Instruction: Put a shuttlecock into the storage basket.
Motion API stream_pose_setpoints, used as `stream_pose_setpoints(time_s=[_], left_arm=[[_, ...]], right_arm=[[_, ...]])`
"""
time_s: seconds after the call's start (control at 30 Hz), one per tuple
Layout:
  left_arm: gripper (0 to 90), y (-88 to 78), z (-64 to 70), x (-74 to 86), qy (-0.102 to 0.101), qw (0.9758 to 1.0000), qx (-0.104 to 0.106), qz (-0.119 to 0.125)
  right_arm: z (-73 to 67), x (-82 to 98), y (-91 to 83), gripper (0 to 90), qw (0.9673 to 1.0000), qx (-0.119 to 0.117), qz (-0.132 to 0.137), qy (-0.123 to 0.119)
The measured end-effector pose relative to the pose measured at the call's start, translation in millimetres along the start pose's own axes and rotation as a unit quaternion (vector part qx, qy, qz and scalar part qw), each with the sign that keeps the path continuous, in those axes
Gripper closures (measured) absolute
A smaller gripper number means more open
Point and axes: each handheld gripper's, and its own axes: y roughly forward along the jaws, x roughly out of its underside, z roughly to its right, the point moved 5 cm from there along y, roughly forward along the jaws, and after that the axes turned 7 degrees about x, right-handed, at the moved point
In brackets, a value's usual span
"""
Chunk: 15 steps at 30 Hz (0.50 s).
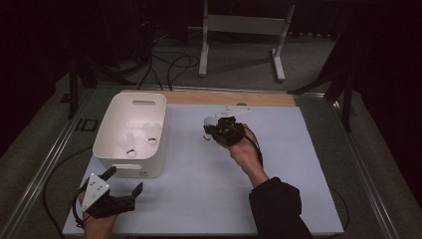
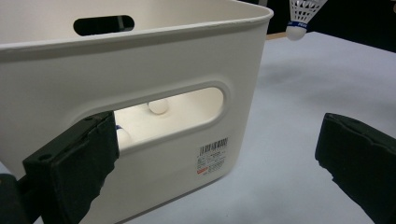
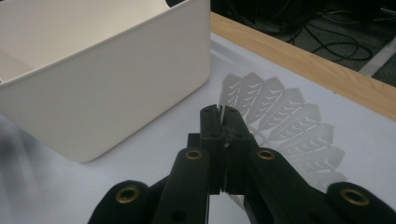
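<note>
Shuttlecock (image 3: 280, 126), clamped by its feathered skirt in the right tool (image 3: 223, 116) for carrying to the white bin (image 1: 130, 130) (shuttlecocks inside); left tool (image 1: 124, 181) held open, idle, on the desk (image 1: 199, 174).

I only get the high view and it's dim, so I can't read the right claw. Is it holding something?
Observer: Yes, the right claw is shut on the feather skirt of a shuttlecock.
Operator: And the left claw?
Observer: The left claw is open, its jaws wide apart, facing the handle slot of the white bin.
Operator: Anything through that slot?
Observer: Two rounded white cork heads inside the bin.
</note>
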Motion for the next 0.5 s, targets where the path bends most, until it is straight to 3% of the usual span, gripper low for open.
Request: stream_pose_setpoints(time_s=[0.5], left_arm=[[0.2, 0.1, 0.0, -0.1, -0.001, 1.0, 0.0, 0.002]], right_arm=[[0.9, -13.2, 0.8, 89.4, 0.9999, 0.004, 0.013, 0.002]])
